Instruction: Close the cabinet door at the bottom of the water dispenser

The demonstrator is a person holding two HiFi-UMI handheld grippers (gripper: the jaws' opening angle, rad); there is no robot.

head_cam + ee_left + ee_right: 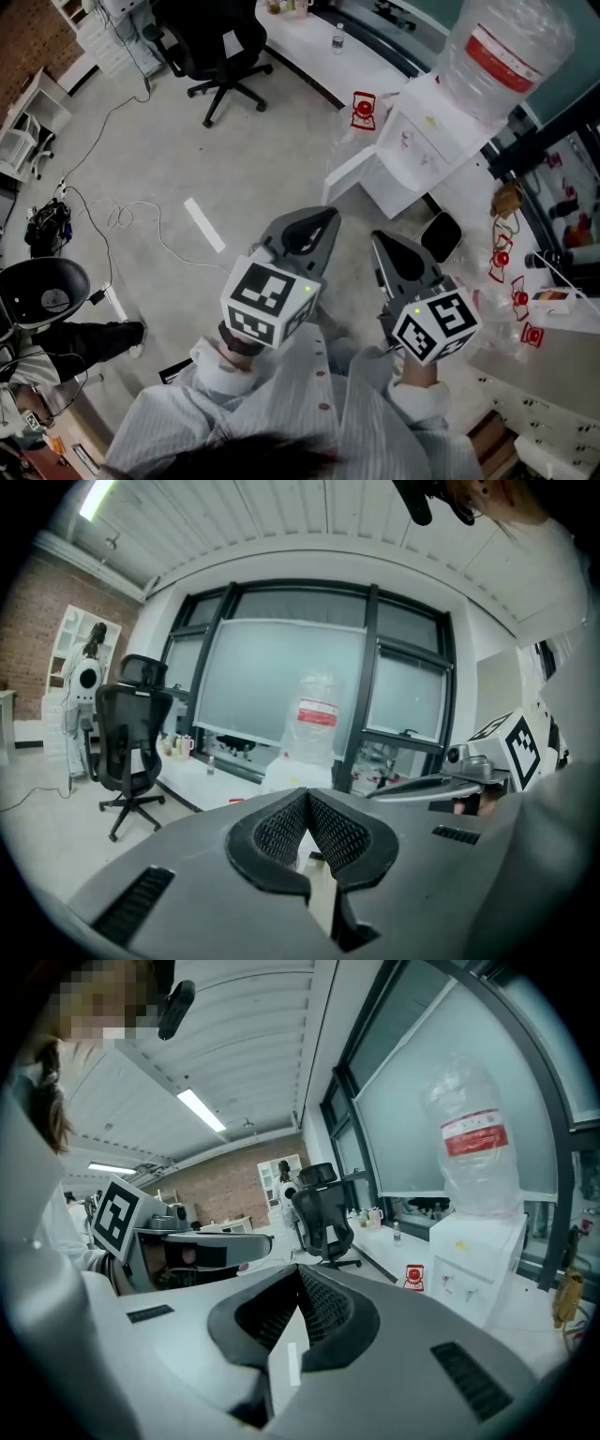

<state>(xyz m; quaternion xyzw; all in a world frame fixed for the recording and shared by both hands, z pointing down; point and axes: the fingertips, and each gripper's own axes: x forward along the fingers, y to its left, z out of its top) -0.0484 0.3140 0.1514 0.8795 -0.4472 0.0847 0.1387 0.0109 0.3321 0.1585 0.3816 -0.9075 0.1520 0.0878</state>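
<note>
White boxy water dispenser (420,141), clear plastic bottle (506,47) on top; flat cabinet door (349,175) stood ajar. Left gripper (328,217), right gripper (378,236): grey, ridged pads pressed together, empty.

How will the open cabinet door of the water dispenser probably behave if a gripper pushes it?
The cabinet door looks like a thin, flat white panel, so probably stiff, light and easy to swing shut. The water dispenser carries a big bottle on top, so a hard shove might rock it.
</note>
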